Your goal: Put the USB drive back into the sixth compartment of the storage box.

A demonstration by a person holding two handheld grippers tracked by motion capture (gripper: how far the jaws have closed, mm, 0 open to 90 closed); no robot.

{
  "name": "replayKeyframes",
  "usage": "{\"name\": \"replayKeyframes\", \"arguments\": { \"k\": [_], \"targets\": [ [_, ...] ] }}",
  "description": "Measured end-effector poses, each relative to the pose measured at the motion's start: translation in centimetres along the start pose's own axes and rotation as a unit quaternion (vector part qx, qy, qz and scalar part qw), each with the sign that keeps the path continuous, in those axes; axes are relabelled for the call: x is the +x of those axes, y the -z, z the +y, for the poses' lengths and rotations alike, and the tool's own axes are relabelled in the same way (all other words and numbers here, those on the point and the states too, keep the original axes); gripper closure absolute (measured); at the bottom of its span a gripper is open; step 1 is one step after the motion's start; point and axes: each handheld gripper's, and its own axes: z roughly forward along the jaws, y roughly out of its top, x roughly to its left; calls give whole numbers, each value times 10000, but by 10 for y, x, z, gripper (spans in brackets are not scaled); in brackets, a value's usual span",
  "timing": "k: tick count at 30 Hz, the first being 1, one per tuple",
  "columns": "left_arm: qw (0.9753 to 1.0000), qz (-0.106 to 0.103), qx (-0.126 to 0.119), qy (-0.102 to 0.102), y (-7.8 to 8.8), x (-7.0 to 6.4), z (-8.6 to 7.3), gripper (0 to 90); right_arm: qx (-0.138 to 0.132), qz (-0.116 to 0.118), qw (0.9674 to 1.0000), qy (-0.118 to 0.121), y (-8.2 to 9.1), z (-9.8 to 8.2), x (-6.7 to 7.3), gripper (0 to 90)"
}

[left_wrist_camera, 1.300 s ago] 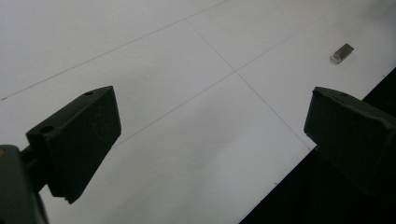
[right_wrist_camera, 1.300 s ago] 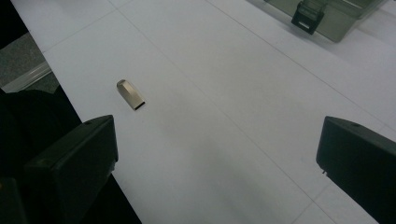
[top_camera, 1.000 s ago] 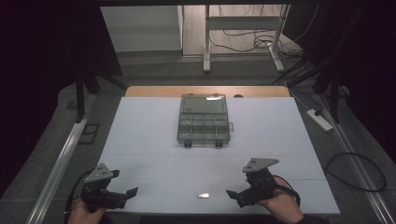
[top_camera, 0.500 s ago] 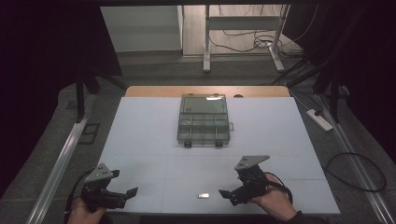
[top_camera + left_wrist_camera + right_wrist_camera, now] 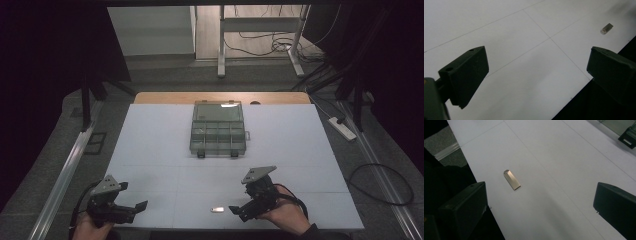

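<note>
While lying at nine o'clock of the gaping right hand-held gripper, the drive is pointing its long axis toward it, the left hand-held gripper, also gaping, sitting farther off.

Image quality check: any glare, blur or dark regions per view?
High view: dim and dark at the edges, glare on the organizer box lid. Left gripper view: small metal piece soft, top right corner smeared with shadow. Right gripper view: metal piece sharp, jaws close and slightly blurred.
</note>
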Motion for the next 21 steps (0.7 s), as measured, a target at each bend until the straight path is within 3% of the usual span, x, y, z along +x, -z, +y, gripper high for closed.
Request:
{"name": "replayKeyframes", "arguments": {
  "k": [11, 21],
  "targets": [
    [10000, 0, 0, -4, 0, 0, 0, 40, 91, -34, 9999, 129, -11, 7, 6, 0],
    [10000, -2, 2, -8, 0, 0, 0, 40, 440, 82, 9988, 201, -24, 12, 14, 0]
  ]
}}
